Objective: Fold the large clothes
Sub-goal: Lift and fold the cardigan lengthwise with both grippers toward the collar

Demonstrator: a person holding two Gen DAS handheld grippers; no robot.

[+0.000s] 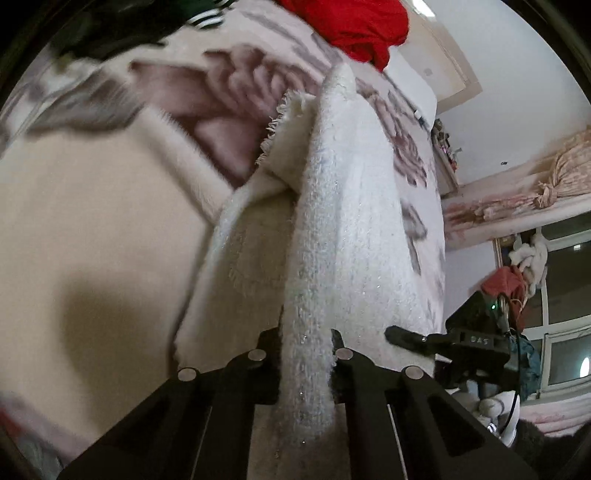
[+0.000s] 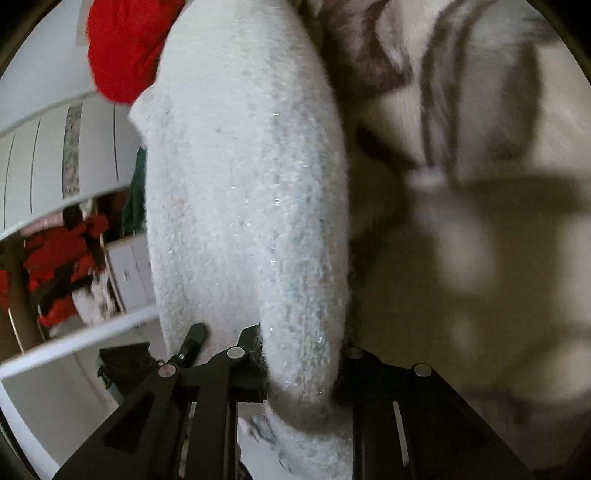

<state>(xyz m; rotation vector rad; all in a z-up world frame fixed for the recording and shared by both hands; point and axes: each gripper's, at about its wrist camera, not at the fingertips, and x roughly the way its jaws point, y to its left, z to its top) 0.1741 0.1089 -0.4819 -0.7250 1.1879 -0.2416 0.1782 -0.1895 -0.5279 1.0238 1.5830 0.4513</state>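
Observation:
A fluffy white knit garment (image 1: 332, 206) with glittery threads and a fringed edge hangs stretched above a bed with a cream and pink rose-print blanket (image 1: 110, 206). My left gripper (image 1: 304, 354) is shut on one bunched part of it. My right gripper (image 2: 301, 363) is shut on another part of the same white garment (image 2: 243, 177). The other gripper shows at the right in the left wrist view (image 1: 461, 339) and at the lower left in the right wrist view (image 2: 184, 347), close by.
A red garment (image 1: 354, 26) lies at the far end of the bed; it also shows in the right wrist view (image 2: 122, 48). A dark striped garment (image 1: 110, 26) lies far left. White wardrobe doors (image 2: 44, 147), a window and curtains (image 1: 546, 177) surround the bed.

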